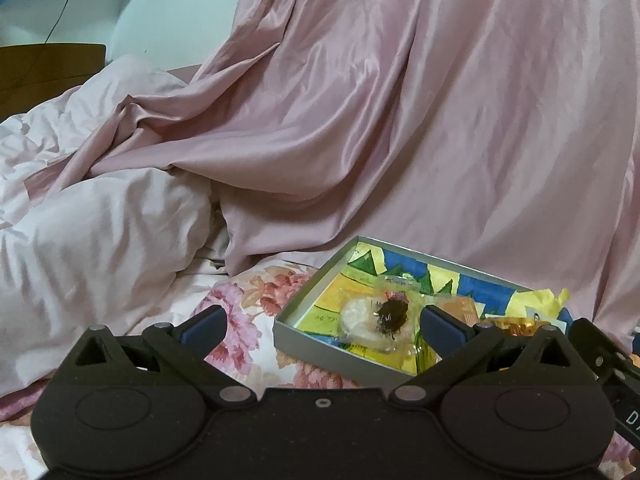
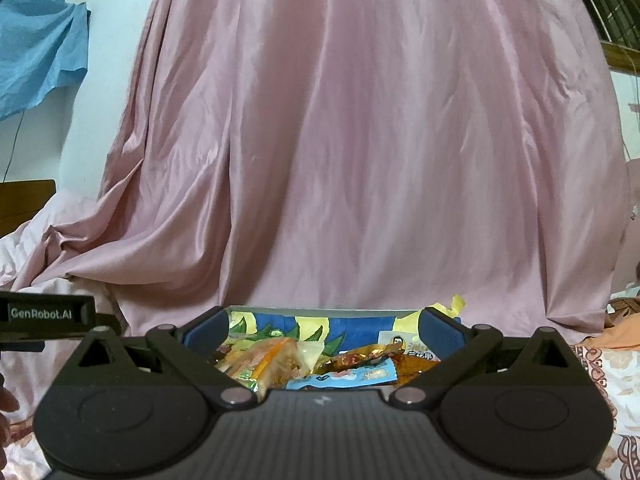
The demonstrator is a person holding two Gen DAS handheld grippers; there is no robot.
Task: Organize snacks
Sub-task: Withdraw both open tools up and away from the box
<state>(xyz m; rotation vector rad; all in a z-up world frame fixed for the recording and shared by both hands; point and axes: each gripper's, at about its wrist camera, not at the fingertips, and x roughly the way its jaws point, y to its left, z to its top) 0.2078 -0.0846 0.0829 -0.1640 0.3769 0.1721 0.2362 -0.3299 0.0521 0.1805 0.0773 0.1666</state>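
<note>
Left gripper (image 1: pixel 322 322) low over the floral bed (image 1: pixel 256 304), fingers wide, empty, beside the snack box (image 1: pixel 316 340); right gripper (image 2: pixel 324 332) level above it, fingers wide, seemingly clear of the snack packets (image 2: pixel 320 364) inside.

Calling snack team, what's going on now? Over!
Left gripper open, empty. Right gripper open, empty, over snack packets. Snacks lie in box. Nothing in the way.

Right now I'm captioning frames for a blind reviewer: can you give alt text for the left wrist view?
An open, empty left gripper hovers beside a shallow grey box holding a clear-wrapped pastry and other snack packets. The box sits on a floral bedsheet, with pink satin fabric draped behind.
</note>
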